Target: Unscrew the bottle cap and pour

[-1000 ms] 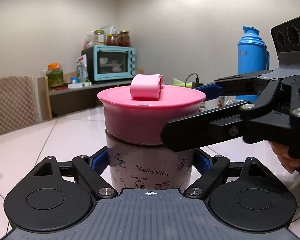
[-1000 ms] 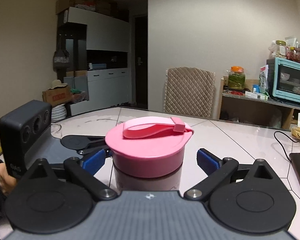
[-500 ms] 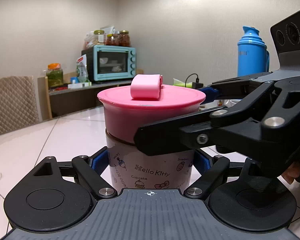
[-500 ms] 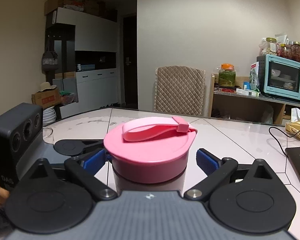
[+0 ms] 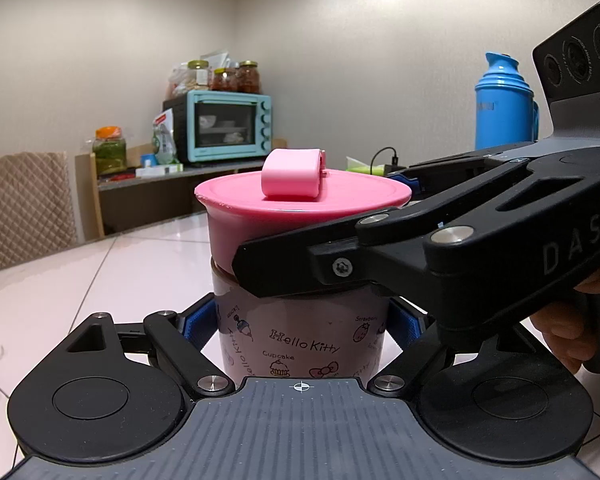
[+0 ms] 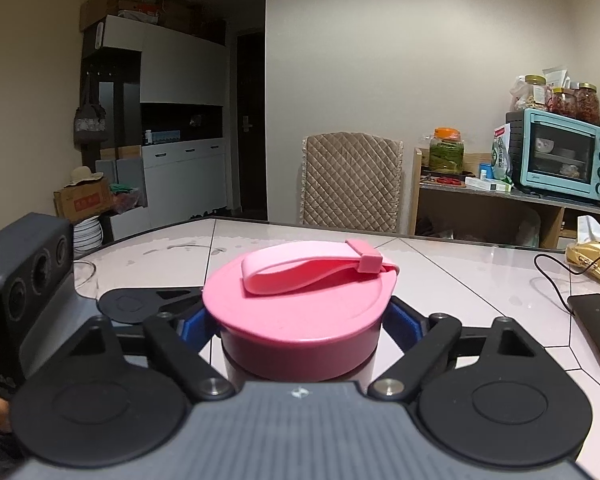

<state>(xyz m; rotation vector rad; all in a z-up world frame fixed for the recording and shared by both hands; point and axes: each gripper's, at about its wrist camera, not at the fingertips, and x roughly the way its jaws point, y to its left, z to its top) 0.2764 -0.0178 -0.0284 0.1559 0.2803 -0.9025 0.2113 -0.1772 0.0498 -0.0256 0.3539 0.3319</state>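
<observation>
Both grippers clamp one bottle
Left gripper grasps the bottle body; right gripper grips the pink cap, well inside the table edges.

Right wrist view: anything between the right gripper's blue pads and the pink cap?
No. In the right wrist view the right gripper has its blue pads against the pink cap, nothing between. The left gripper holds the bottle body below.
</observation>
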